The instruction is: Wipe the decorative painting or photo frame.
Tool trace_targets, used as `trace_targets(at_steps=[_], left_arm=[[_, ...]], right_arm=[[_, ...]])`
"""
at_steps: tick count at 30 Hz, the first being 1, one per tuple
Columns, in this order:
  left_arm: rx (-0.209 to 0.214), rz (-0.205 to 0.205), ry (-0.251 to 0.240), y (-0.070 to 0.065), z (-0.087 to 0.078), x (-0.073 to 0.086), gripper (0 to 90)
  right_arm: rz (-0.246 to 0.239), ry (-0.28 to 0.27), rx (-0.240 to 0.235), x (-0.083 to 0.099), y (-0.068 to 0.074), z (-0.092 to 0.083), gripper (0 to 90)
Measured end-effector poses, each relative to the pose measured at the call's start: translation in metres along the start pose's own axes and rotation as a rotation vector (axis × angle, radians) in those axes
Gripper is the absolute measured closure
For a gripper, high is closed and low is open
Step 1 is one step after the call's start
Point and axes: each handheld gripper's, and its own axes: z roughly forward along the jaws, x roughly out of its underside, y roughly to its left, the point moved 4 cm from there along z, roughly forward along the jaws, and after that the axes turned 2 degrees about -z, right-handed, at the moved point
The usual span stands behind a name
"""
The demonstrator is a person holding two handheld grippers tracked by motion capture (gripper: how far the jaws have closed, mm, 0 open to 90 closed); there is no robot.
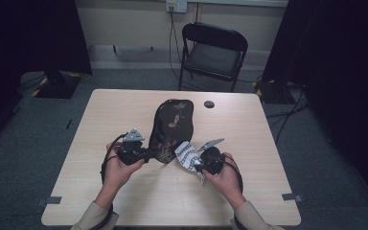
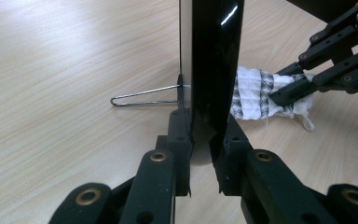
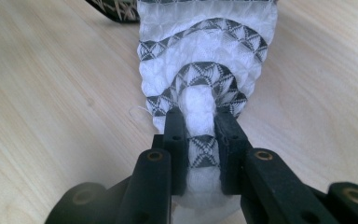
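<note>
No writing or brand mark can be read on anything here. The black lacquered panel (image 1: 171,125) stands tilted near the middle of the table (image 1: 100,115), its glossy face painted with small pale flowers and a butterfly in the high view. The left claw (image 1: 149,154) pinches its lower edge; in the left gripper view the panel (image 2: 210,70) appears edge-on as a thin, shiny black slab with a pale back, clamped between the jaws of the left claw (image 2: 200,140), and a bent wire stand (image 2: 142,97) juts from it flat onto the wood, a detail that the high view does not make out. The white cloth (image 1: 188,154) with grey triangle bands lies just beside the panel's lower right edge, toward the near side of the table. The right claw (image 1: 199,165) is pressed onto it; the right gripper view shows the cloth (image 3: 205,56) as crinkled, puffy fabric with arched patterned stripes, bunched between the jaws of the right claw (image 3: 200,135). A small dark disc (image 1: 209,104) sits near the far edge. The tabletop is pale wood-grain laminate.
</note>
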Motion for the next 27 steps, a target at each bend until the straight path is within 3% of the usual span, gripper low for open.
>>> trace_targets(at_steps=[7,12,21,27], left_arm=[[0.000,0.000,-0.004,0.001,0.000,0.002,78.4],[-0.012,-0.011,-0.013,0.002,-0.003,0.004,76.2],[-0.030,-0.031,-0.020,0.002,-0.012,0.008,73.6],[-0.043,-0.038,-0.017,0.001,-0.016,0.009,78.3]], right_arm=[[0.002,0.015,0.003,0.005,-0.002,0.001,77.6],[0.007,-0.005,0.010,0.002,-0.004,-0.007,77.5],[-0.007,-0.034,0.034,-0.005,-0.003,-0.034,77.6],[-0.030,-0.063,0.068,-0.019,-0.005,-0.060,77.6]])
